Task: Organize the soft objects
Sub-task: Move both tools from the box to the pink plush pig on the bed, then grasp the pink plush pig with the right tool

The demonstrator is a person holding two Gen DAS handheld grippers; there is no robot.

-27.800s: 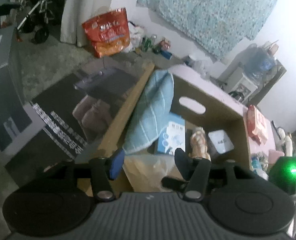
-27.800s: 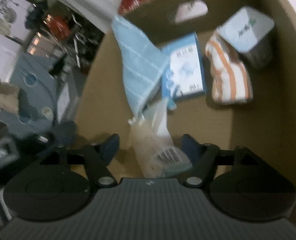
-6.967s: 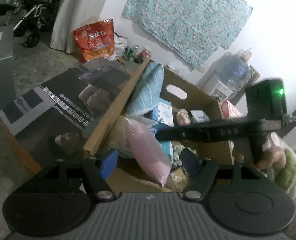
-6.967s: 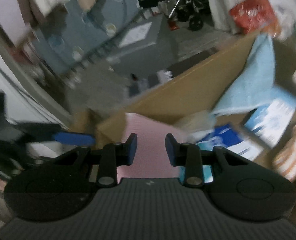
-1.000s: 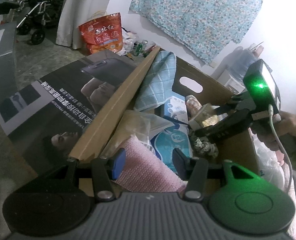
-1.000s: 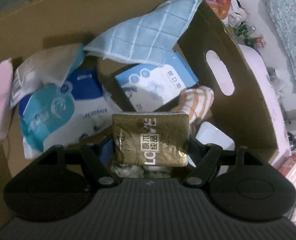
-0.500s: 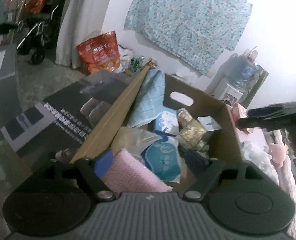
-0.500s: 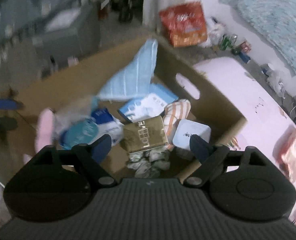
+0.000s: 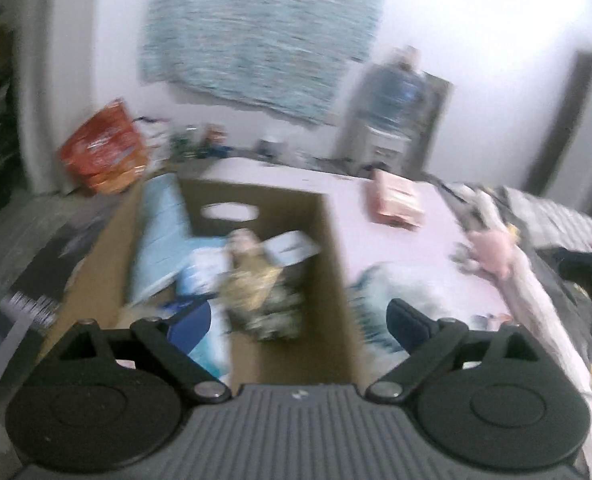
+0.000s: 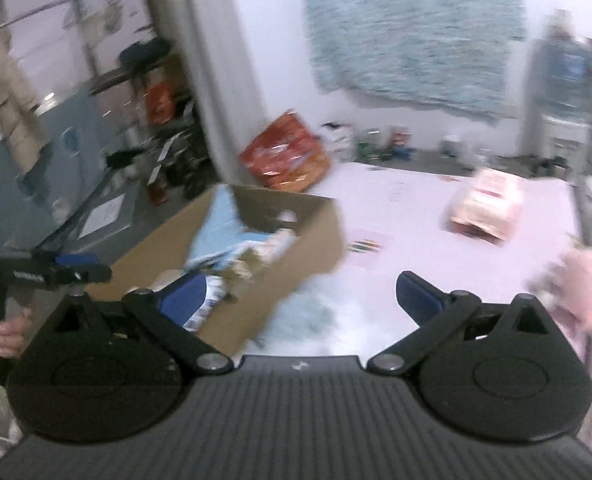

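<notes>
both tongs are empty and spreading wider: left tongs (image 9: 298, 322), right tongs (image 10: 302, 296). motion blur smears everything. beyond the left tongs the cardboard box (image 9: 332, 240) holds soft objects (image 9: 255, 276), mostly unreadable; a pink plush (image 10: 584, 280) sits cut off right of the right tongs.

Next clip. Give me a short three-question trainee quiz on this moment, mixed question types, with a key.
1. True or false: the right gripper holds a gold packet.
2. Which item hangs over the wall of the cardboard box? A) light blue cloth B) pink plush toy C) pink packet
3. Fill in: the pink plush toy lies on the ____, outside the box.

Key: 1. False; its jaws are opening with nothing between them, as are those of the left gripper. 2. A. 3. Pink surface.
</notes>
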